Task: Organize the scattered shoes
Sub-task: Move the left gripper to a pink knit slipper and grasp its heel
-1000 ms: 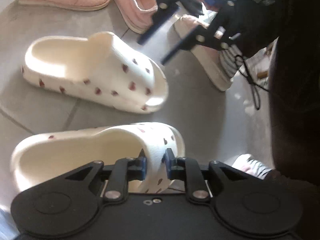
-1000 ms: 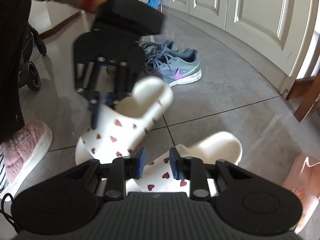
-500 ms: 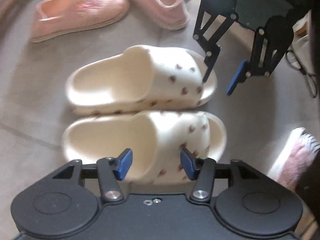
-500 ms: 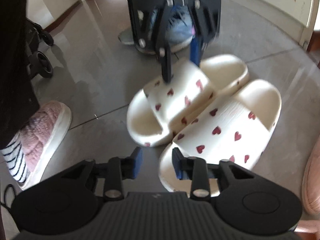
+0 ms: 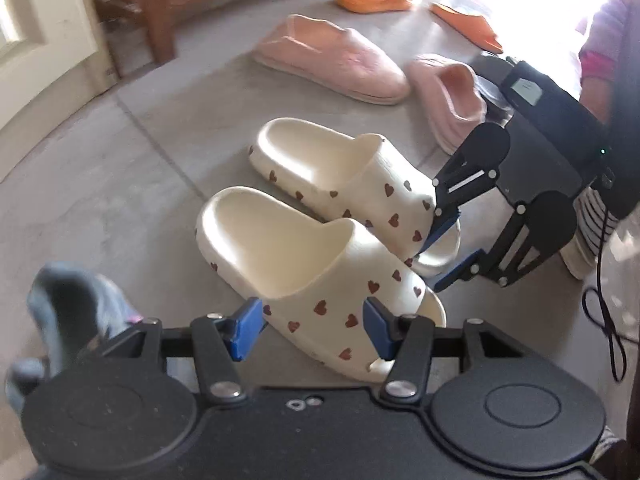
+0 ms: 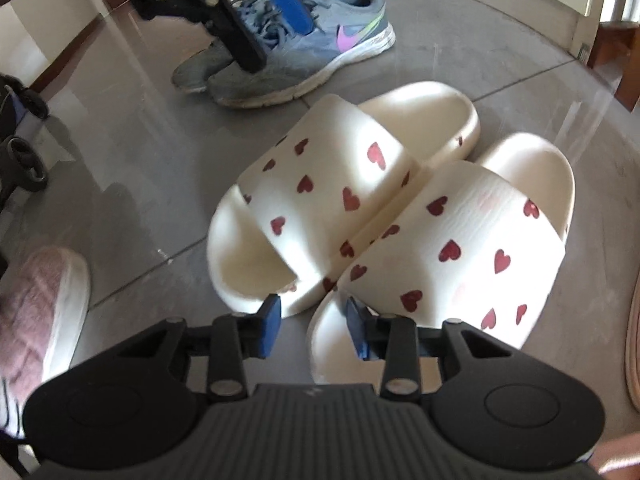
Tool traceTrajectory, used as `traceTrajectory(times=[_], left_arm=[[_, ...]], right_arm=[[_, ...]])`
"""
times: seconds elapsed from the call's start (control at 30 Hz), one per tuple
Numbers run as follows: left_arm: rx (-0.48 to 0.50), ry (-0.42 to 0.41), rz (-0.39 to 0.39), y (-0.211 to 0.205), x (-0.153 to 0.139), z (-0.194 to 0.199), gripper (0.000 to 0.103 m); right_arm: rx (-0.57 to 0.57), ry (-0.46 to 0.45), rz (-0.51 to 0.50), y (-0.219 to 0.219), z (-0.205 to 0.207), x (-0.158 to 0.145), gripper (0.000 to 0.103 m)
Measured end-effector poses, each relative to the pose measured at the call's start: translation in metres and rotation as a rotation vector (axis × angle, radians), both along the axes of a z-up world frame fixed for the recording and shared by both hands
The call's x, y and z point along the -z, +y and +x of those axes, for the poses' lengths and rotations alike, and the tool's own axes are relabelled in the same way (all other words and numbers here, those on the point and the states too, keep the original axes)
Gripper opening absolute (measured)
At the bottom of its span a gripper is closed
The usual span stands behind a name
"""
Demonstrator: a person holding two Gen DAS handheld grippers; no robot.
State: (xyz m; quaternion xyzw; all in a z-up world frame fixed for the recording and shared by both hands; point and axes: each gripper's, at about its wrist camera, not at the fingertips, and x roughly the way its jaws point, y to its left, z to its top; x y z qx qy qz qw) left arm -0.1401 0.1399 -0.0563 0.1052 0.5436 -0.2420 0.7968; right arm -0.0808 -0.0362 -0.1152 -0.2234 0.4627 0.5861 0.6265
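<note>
Two cream slides printed with small red hearts are set side by side on the grey tiled floor, their long edges touching. In the left wrist view the nearer slide point(image 5: 320, 280) lies just beyond the left gripper point(image 5: 314, 326), and the farther slide point(image 5: 352, 184) lies beside it, toes pointing the same way. In the right wrist view the same pair is seen from the toe end, one slide point(image 6: 328, 200) to the left and the other point(image 6: 460, 248) to the right.

The left gripper is held above the nearer slide with its jaws opening; the blue pads point(image 5: 246, 330) are seen either side of the strap, clear of it, so nothing is gripped. The right gripper point(image 6: 314, 328) is lowered over the toe ends of the pair, jaws parted and empty; one of its blue pads point(image 5: 440, 230) is seen at the toe of the farther slide, though contact cannot be confirmed.

Beyond the pair, a pair of grey trainers point(image 6: 296, 56) is seen just behind the slides. Two pink slippers point(image 5: 332, 60) lie further off, and two orange slippers point(image 5: 372, 0) are well apart near a wooden furniture leg point(image 5: 156, 12). A foot in a pink fluffy slipper point(image 6: 36, 308) is visible at the frame edge.
</note>
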Motion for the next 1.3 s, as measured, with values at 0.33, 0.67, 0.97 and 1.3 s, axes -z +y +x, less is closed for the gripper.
traceTrajectory(times=[0.33,0.67,0.97,1.3], left_arm=[[-0.182,-0.074,-0.041,0.032,-0.023,-0.02,0.055],[-0.151,-0.226,-0.112,-0.006,-0.048,0.007,0.059],[0.02,-0.349,-0.196,-0.109,-0.037,0.128,0.057],[0.18,-0.228,-0.147,-0.212,0.034,0.238,0.055]], right_arm=[[0.179,0.013,0.037,0.063,0.016,0.005,0.045],[0.094,0.136,0.107,0.035,0.041,-0.006,0.053],[0.424,0.051,0.245,-0.127,0.104,-0.042,0.053],[0.985,-0.065,0.25,-0.287,0.117,-0.053,0.053]])
